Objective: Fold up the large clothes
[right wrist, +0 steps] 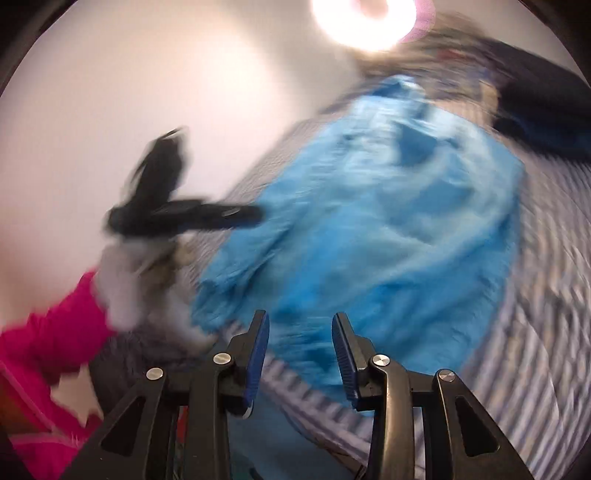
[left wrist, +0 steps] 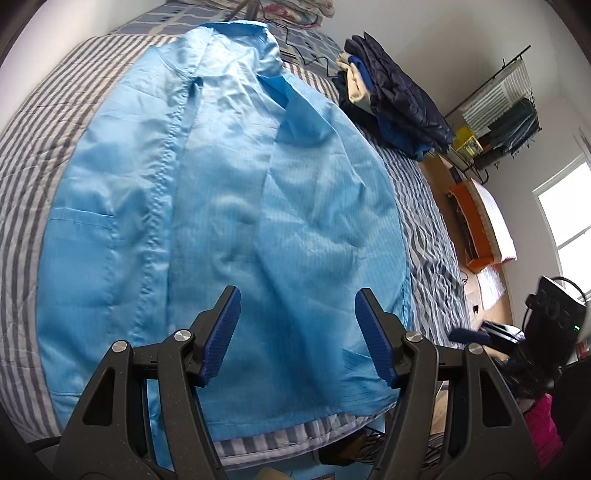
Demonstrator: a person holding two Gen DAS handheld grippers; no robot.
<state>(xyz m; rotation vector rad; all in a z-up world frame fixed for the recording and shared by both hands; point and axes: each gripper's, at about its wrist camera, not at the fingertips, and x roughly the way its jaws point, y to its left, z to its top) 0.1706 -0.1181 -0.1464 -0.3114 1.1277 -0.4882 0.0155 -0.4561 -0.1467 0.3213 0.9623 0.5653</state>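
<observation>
A large light-blue garment point(left wrist: 221, 206) lies spread lengthwise on the striped bed point(left wrist: 33, 155), collar at the far end, hem toward me. Its right side is folded over the middle. My left gripper point(left wrist: 297, 299) is open and empty, hovering above the hem end of the garment. The right wrist view is motion-blurred; there the garment point(right wrist: 376, 229) lies ahead, and my right gripper point(right wrist: 300, 323) is open and empty above its near edge. The left gripper point(right wrist: 177, 216) shows in that view as a black shape held by a hand in a pink sleeve, over the garment's left edge.
A pile of dark blue and cream clothes point(left wrist: 391, 96) sits on the bed's far right. Beyond the bed's right side are an orange box point(left wrist: 476, 225), a clothes rack point(left wrist: 506, 107) and a window point(left wrist: 569, 214). A bright ceiling light point(right wrist: 369, 18) glares at top.
</observation>
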